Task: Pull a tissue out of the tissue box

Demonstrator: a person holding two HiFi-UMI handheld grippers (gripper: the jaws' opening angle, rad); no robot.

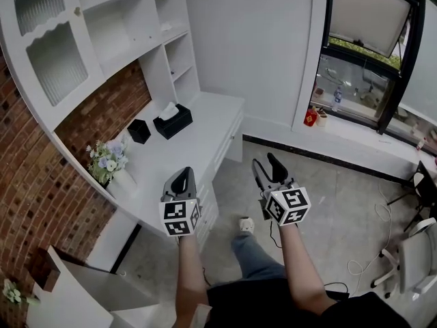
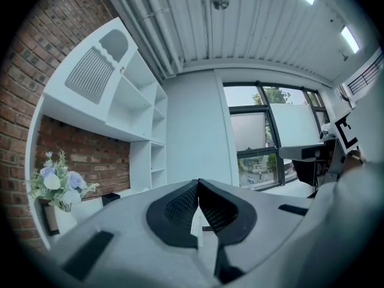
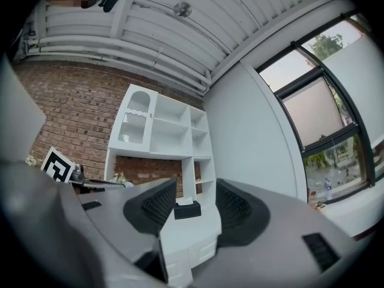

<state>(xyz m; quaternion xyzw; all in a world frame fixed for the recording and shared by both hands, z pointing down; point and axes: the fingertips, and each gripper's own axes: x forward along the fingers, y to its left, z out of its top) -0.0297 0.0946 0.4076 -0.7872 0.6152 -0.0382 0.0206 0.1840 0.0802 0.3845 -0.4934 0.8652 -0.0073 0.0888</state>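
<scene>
White surface (image 1: 205,137) carries tissue box (image 1: 172,121), well ahead of both jaws; left gripper (image 1: 183,176) jaws closed, empty; right gripper (image 1: 268,165) jaws wide, empty.

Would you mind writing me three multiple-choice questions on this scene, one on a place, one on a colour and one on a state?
1. Where is the tissue box?
A. On the white desk
B. Under the desk
C. Held in the right tool

2. What colour is the tissue box?
A. White
B. Black
C. Red

3. Which tool has its jaws apart?
A. The left tool
B. The right tool
C. Neither

Answers:
1 A: the head view shows it standing on the desk, far from both tools.
2 B: its body is black, with a white tissue poking out on top.
3 B: the right tool's jaws stand wide with nothing gripped, while the left tool's meet at the tips.
</scene>
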